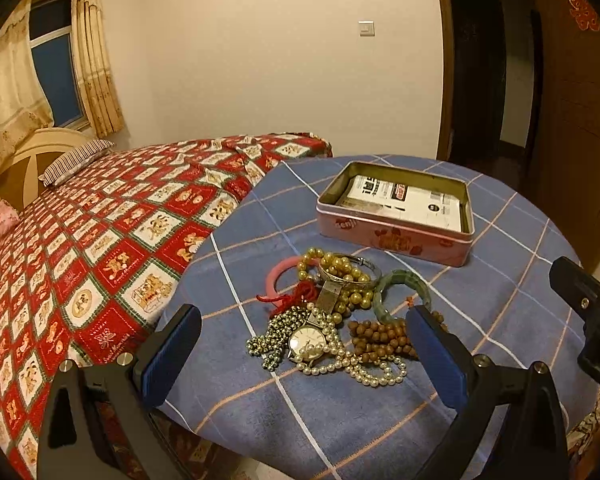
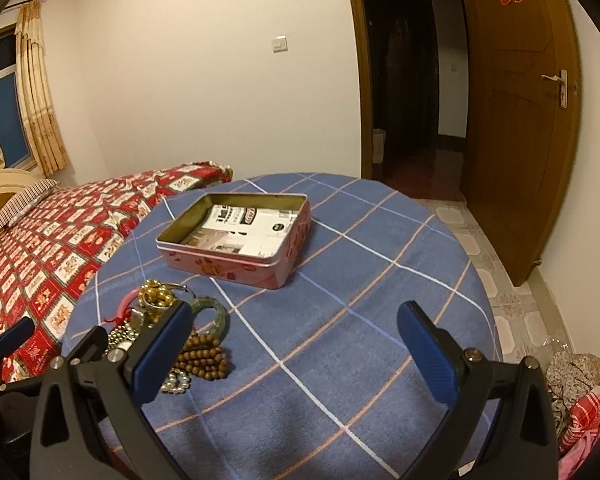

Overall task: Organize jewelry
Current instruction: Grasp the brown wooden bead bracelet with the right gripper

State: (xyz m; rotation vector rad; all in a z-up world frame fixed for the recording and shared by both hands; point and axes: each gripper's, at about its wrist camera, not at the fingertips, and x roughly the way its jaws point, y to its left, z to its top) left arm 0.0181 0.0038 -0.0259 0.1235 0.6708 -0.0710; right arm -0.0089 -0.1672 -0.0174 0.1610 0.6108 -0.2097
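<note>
A heap of jewelry lies on the blue checked tablecloth (image 1: 340, 420): a gold watch (image 1: 306, 343), white pearl strands (image 1: 364, 372), brown wooden beads (image 1: 380, 338), a green jade bangle (image 1: 402, 290), a pink bangle (image 1: 276, 276), gold beads (image 1: 340, 268) and a silver bangle (image 1: 350, 276). An open pink tin (image 1: 396, 236) with papers inside stands behind the heap. My left gripper (image 1: 302, 354) is open, just in front of the heap. My right gripper (image 2: 296, 350) is open and empty, to the right of the heap (image 2: 204, 354); the tin (image 2: 236, 256) lies beyond it.
A bed with a red patterned cover (image 1: 100, 240) adjoins the round table on the left. An open wooden door (image 2: 516, 120) and tiled floor (image 2: 512, 304) are to the right. Cloth bundles (image 2: 580, 404) lie on the floor at right.
</note>
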